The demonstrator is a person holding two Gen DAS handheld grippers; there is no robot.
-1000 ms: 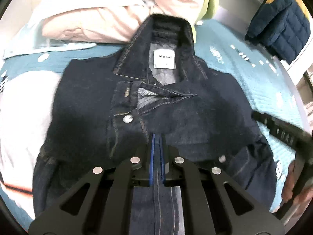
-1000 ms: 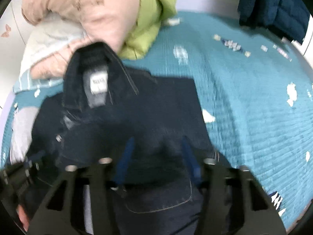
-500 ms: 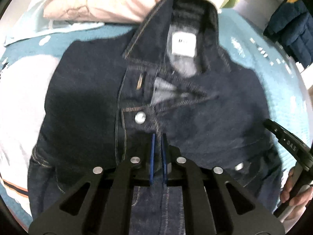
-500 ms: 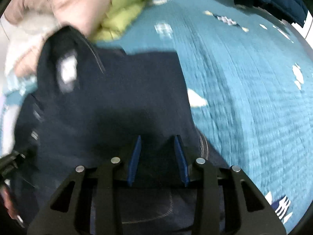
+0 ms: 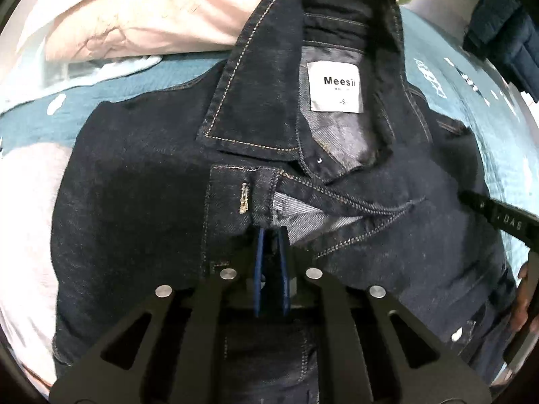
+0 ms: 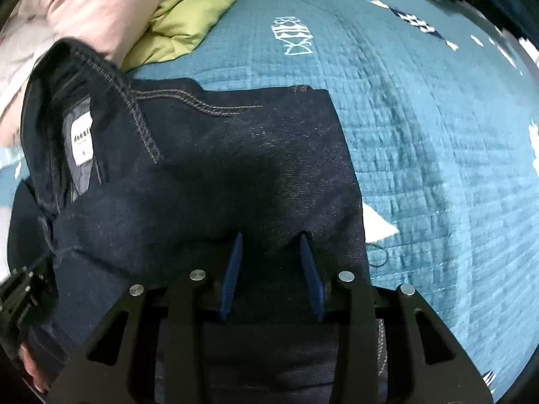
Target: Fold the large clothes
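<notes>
Left view, from the left edge: pink duvet bunched at the top, teal bedspread below it. Dark denim jacket spread flat on the bed, collar up toward the duvet, white label showing inside the neck. Left tongs pointing steeply down at the jacket's front placket, blue pads narrowly apart and opening, a fold of denim between them; grip not clear. Right tongs at the right edge, over the jacket's side.

Right view, from the left edge: label and collar, pink duvet above, green quilt beside it. Right tongs over the jacket's right half, jaws moderately apart and opening, denim bulging between the pads, not pressed. Bare bedspread to the right.
</notes>
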